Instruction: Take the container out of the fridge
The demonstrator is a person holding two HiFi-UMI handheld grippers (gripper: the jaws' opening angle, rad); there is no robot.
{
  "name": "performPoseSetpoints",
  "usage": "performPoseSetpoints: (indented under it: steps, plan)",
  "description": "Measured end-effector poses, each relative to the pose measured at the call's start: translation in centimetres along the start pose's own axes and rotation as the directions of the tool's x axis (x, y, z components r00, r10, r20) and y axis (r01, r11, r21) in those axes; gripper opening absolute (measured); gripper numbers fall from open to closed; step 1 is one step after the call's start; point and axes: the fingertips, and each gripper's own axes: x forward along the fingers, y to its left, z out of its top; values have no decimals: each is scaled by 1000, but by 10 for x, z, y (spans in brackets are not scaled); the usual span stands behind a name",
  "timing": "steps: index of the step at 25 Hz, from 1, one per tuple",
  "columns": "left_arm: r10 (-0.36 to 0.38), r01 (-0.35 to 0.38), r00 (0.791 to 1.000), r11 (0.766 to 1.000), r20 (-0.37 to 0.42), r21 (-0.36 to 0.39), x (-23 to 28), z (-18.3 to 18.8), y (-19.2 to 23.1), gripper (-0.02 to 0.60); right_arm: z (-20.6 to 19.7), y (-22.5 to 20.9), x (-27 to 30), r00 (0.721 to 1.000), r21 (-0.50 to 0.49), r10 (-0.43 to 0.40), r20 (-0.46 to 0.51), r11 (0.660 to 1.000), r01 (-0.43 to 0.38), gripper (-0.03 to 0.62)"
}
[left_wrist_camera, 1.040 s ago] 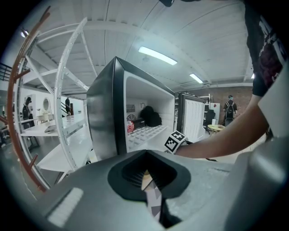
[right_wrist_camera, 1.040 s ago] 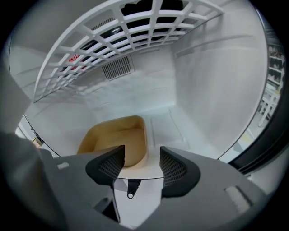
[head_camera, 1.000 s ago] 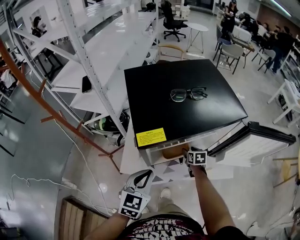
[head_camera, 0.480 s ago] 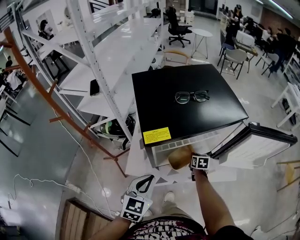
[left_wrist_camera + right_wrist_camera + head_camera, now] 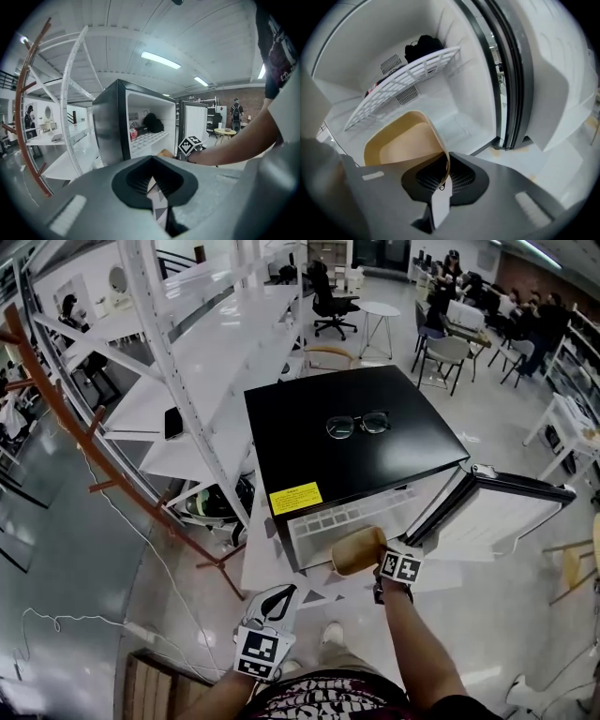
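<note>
- Your right gripper fingers have just been closing and now pinch only 1 thin wall of the tan container at the fridge mouth; it could twist free.
- Left gripper fingers are pressed together, empty.
- The open door crowds your exit; a hard floor lies below.

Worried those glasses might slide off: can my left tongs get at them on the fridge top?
Probably yes: the left tongs hold nothing, and the glasses lie uncovered on the fridge top.
</note>
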Motion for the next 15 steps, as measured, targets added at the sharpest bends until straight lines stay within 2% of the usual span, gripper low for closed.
performPoseSetpoints:
  steps: [7,15]
  plan:
    - [-58,57,998,998,19,19,-5,5,-17,0,4,2,-56,997,50,-11,82,999,7,41]
    - [-115,114,993,993,27,31,-13,9,-34,2,-2,23,-106,989,117,23,146,992,-41,41]
